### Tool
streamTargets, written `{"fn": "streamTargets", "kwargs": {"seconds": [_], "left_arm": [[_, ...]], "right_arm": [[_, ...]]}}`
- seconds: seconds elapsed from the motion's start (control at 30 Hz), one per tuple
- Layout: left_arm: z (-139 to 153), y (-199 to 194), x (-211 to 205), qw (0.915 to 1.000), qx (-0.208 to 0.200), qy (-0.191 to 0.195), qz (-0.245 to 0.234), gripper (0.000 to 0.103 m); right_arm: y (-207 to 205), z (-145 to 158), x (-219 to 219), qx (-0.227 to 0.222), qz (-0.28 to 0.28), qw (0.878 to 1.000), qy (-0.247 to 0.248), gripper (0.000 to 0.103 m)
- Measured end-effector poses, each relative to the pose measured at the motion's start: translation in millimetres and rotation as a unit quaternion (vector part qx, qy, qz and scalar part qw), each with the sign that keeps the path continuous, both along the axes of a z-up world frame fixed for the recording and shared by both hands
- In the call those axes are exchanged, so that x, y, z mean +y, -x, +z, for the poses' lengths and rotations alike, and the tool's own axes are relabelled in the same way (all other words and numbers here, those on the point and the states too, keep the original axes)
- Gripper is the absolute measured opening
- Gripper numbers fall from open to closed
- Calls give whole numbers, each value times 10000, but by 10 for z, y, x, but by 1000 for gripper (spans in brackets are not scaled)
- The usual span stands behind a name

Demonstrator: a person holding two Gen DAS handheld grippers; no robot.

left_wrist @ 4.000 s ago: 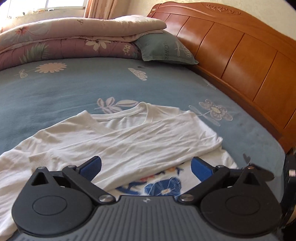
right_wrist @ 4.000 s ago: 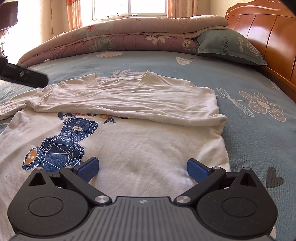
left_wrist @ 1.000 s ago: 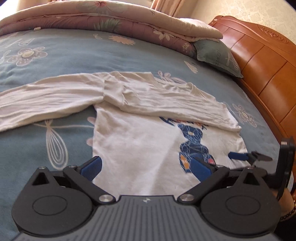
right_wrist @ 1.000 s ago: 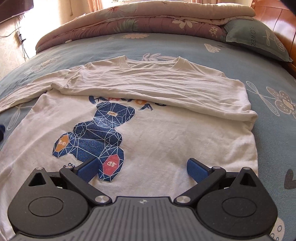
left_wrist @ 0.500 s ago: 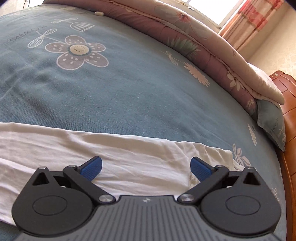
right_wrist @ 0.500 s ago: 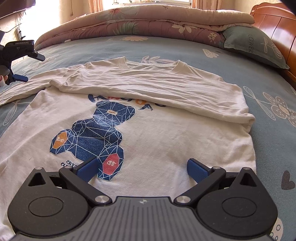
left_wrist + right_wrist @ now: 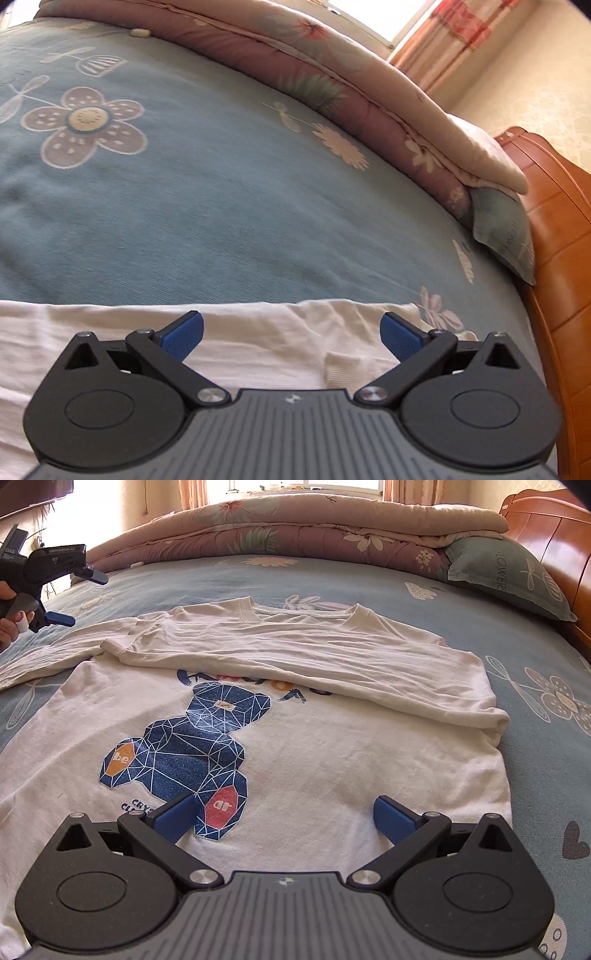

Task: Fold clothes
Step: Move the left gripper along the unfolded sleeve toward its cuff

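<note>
A white long-sleeved shirt (image 7: 332, 753) with a blue geometric bear print lies face up on the blue bed sheet (image 7: 332, 579). One sleeve (image 7: 295, 653) is folded across its chest; the other sleeve (image 7: 55, 653) stretches out to the left. My right gripper (image 7: 284, 816) is open and empty above the shirt's lower part. My left gripper (image 7: 291, 330) is open and empty just above that outstretched sleeve (image 7: 258, 343), whose ribbed tag or cuff piece (image 7: 341, 369) shows between the jaws. The left gripper also shows in the right wrist view (image 7: 79, 598), held in a hand at the far left.
A rolled pink floral quilt (image 7: 295, 528) lies along the far side of the bed. A grey-green pillow (image 7: 509, 576) leans at the wooden headboard (image 7: 554, 535) on the right. In the left wrist view the quilt (image 7: 351, 99) and headboard (image 7: 561, 229) also show.
My left gripper has moved left from the shirt's body to over the outstretched sleeve and dropped closer to it. My right gripper has stayed over the shirt's lower part. Both jaws remain open.
</note>
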State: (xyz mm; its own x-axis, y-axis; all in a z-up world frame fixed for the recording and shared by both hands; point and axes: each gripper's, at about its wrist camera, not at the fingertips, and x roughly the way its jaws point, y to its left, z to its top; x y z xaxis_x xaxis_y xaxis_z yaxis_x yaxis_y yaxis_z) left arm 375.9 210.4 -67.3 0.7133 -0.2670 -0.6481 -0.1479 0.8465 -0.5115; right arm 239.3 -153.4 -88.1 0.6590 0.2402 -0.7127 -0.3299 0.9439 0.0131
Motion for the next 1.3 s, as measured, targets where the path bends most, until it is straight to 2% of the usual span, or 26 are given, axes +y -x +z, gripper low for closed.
{"fn": "streamTargets", "kwargs": {"seconds": [0.1,0.3,0.4,0.57,0.63,0.7,0.83,0.93,1.03,1.1,1.17,1.3], "left_arm": [[-158,-231,-215,9995,211,82,-230,101],[-341,-529,-153,9997,69,-3,225,102],[-272,-537,-124,9993,144,34,337,101],[34,-208,-45,9996,124,-111,209,101],[133,-62,14,9991,317,-242,153,102],[189,75,103,9959,729,-521,124,102],[162,407,410,9909,1001,-786,447,102],[-41,589,724,9872,1166,-621,889,102],[-219,707,996,9860,1009,-556,1208,102],[-222,738,1112,9877,709,-500,1299,102],[-210,702,1205,9847,688,-657,1457,102],[-163,727,1384,9794,675,-606,1802,102]], "right_arm": [[4,-3,-4,-11,-3,10000,-4,103],[-3,-5,-16,-15,23,10000,-21,103],[-6,-4,-20,-8,44,10000,-29,103],[-3,-1,-11,0,44,10000,-11,103],[1,-2,-9,-5,35,10000,-7,103],[6,-2,-7,-11,26,10000,-5,103],[11,2,-4,11,8,10000,15,103],[14,2,-2,13,6,10000,18,103],[8,-5,-4,-8,29,10000,8,103],[2,-9,-4,-24,48,10000,3,103],[-2,-11,-1,-38,56,10000,-4,103],[-1,-13,0,-57,66,10000,-8,103]]}}
